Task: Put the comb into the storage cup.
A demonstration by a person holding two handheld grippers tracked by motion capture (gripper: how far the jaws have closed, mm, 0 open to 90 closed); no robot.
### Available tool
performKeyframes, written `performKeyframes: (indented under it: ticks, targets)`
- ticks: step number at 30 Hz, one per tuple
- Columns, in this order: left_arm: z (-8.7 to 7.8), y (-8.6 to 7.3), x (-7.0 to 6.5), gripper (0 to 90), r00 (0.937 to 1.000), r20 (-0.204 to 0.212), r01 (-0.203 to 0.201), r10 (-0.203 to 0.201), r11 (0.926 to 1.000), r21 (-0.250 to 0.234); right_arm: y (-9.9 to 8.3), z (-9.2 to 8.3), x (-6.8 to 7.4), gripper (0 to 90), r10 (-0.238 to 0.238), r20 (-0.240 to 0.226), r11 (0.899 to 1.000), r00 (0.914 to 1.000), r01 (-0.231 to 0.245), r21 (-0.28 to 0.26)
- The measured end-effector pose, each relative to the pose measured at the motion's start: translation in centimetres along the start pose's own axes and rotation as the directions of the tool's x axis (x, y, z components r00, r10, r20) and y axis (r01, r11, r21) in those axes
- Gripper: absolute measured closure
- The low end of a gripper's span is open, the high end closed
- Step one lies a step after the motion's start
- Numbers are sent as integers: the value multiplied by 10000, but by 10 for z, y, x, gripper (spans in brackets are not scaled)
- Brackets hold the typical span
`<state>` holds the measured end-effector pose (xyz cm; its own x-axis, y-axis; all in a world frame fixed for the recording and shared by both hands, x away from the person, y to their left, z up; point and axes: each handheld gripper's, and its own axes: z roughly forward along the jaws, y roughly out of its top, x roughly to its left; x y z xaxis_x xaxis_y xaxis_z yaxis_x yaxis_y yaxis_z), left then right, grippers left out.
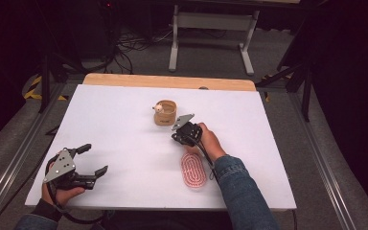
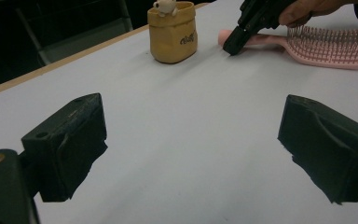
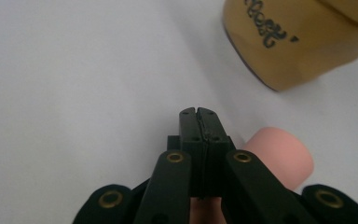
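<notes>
A pink hairbrush [image 1: 193,170] lies bristles-up on the white table [image 1: 124,120], with its handle end [image 3: 279,154] pointing toward a tan pot. My right gripper [image 1: 177,138] is shut, jaws pressed flat together with nothing between them. Its tip [image 3: 199,114] is down at the table right beside the handle end, which runs under the gripper body. In the left gripper view the right gripper [image 2: 238,41] tips down next to the brush handle [image 2: 261,39]. My left gripper [image 1: 95,159] rests near the front left of the table with its jaws wide open and empty [image 2: 193,149].
The tan pot [image 1: 165,113] with a small white figure on its rim stands just beyond the right gripper, also seen in the left gripper view [image 2: 173,32] and close in the right gripper view [image 3: 298,42]. A wooden strip [image 1: 167,81] edges the table's far side.
</notes>
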<state>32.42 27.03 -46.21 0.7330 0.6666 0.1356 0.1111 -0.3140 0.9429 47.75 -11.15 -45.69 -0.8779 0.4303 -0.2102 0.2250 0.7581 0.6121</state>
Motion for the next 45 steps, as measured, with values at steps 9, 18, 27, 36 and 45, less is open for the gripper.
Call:
performKeyframes:
  ticks: [9, 18, 27, 36, 45]
  targets:
    - [1, -1, -1, 88, 10000, -18, -13, 13, 9999, 130, -21, -11, -16, 900, 1112, 546, 9938, 9923, -1106, -135]
    - [3, -2, -1, 92, 10000, -64, -69, 71, 9996, 285, -53, -36, -38, 900, 2877, 1931, 9547, 9381, -2970, 202]
    - [5, -3, -1, 92, 9999, -98, -63, 66, 9994, 352, -74, -57, -48, 900, 3276, 2497, 9302, 9112, -3574, 835]
    - [5, -3, -1, 92, 9999, -120, -80, 85, 9989, 463, -105, -83, -41, 900, 3607, 2454, 9204, 8998, -3859, 623]
    - [6, -3, -3, 92, 9999, -59, -98, 101, 9989, 469, -128, -110, -20, 900, 3533, 1919, 9234, 9156, -3742, 852]
